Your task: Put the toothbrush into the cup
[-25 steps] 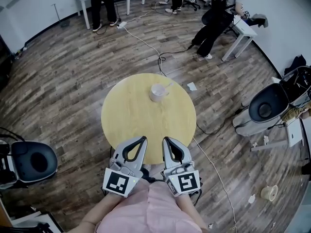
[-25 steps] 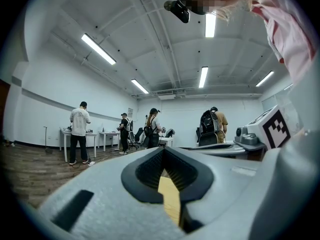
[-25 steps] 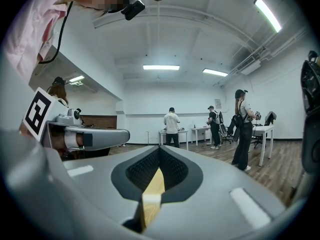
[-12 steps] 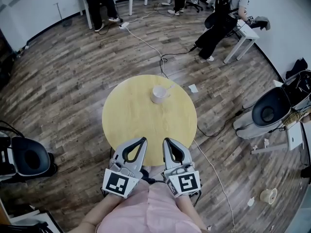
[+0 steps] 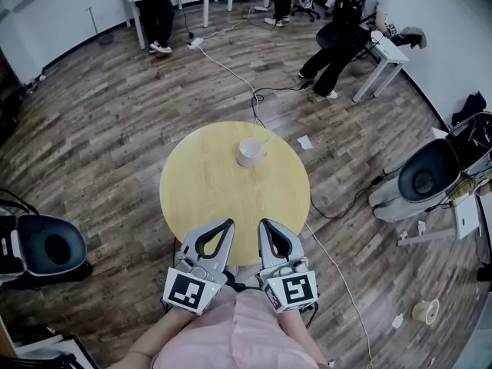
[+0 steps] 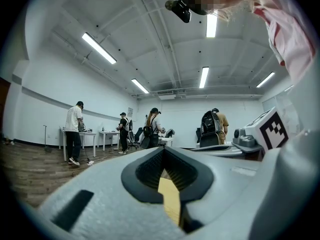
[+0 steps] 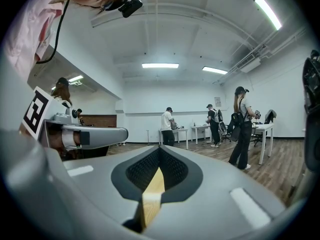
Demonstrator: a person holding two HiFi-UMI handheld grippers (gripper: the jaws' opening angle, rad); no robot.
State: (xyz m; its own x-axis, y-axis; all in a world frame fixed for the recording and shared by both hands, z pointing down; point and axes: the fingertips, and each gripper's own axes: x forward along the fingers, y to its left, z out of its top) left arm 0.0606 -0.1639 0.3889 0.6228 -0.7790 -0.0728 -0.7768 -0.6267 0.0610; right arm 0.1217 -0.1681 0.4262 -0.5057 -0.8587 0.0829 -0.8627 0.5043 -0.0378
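Your left hand-held gripper [image 5: 225,225] and right hand-held gripper [image 5: 264,224] are both closed and empty, at the near edge of the table [image 5: 196,191]. The toothbrush [image 5: 265,136] leans in the cup [image 5: 247,152].

From the head camera we look steeply down on the round table [image 5: 200,198], with the left gripper [image 5: 227,224] and right gripper [image 5: 262,224] at its near edge. Our gripper cameras sit close behind their jaws and face level across the room. All three views share a sliver of that table and the people [image 5: 156,10] by the far wall.
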